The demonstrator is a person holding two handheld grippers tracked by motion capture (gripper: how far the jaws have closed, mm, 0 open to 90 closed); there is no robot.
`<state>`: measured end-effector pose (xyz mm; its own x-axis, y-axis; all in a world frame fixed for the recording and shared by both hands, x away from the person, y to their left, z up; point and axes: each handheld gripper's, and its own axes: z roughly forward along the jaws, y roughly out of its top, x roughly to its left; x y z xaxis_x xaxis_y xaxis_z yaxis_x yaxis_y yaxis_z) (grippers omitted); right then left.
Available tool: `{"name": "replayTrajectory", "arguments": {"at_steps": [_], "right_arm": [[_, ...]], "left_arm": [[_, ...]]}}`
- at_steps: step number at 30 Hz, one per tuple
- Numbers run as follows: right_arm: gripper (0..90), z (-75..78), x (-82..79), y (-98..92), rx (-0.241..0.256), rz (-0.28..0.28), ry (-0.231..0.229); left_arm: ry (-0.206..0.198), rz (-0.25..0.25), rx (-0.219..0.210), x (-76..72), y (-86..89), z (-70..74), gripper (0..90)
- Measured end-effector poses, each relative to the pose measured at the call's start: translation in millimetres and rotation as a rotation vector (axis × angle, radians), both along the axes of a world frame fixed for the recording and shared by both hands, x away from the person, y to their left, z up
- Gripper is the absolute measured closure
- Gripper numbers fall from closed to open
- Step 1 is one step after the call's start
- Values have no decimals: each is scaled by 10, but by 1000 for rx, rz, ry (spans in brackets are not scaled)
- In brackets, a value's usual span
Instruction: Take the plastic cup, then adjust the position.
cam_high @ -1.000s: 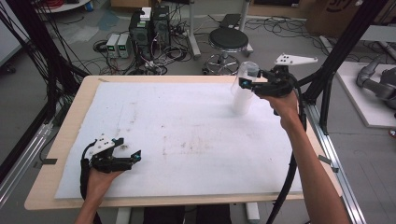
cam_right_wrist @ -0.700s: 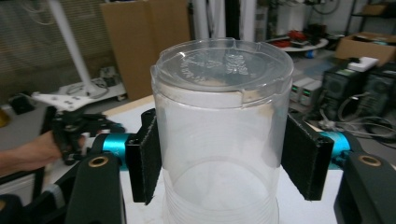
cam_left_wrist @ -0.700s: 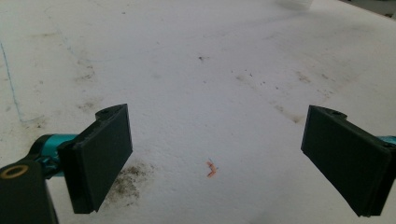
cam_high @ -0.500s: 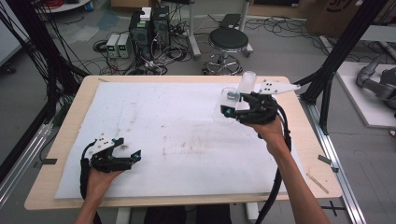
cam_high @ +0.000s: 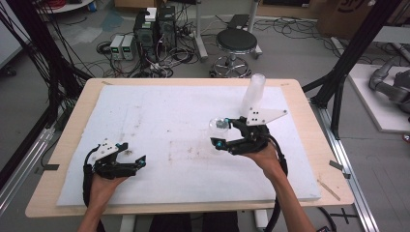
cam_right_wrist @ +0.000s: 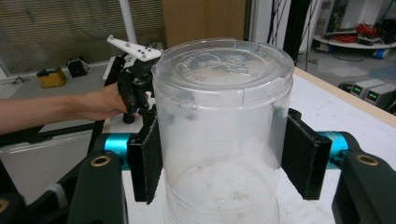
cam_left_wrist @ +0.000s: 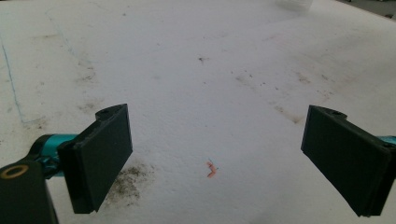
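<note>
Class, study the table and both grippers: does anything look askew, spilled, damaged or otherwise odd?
Nothing is spilled or broken. The clear plastic cup clamped in the right gripper is held upside down, closed base uppermost. The white foam table cover carries dark smudges and a small orange mark near the open left gripper.

White foam mat (cam_high: pixel 159 111) on wooden table (cam_high: pixel 309 130), tall cylinder (cam_high: pixel 253 93) upright, stool (cam_high: pixel 235 42) beyond
</note>
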<state>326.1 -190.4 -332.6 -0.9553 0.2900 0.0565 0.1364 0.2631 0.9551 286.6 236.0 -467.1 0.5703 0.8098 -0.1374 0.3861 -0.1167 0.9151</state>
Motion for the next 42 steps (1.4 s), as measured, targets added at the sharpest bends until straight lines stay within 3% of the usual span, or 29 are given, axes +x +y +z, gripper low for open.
{"name": "replayTrajectory", "arguments": {"at_steps": [13, 23, 42], "right_arm": [[376, -232, -123, 10, -4, 25, 23], [376, -256, -117, 13, -5, 24, 20], [376, -237, -113, -94, 21, 11, 21]], "left_arm": [[-7, 1, 7, -8, -7, 2, 86], [-8, 0, 11, -9, -7, 2, 86], [-12, -2, -28, -11, 29, 2, 86]]}}
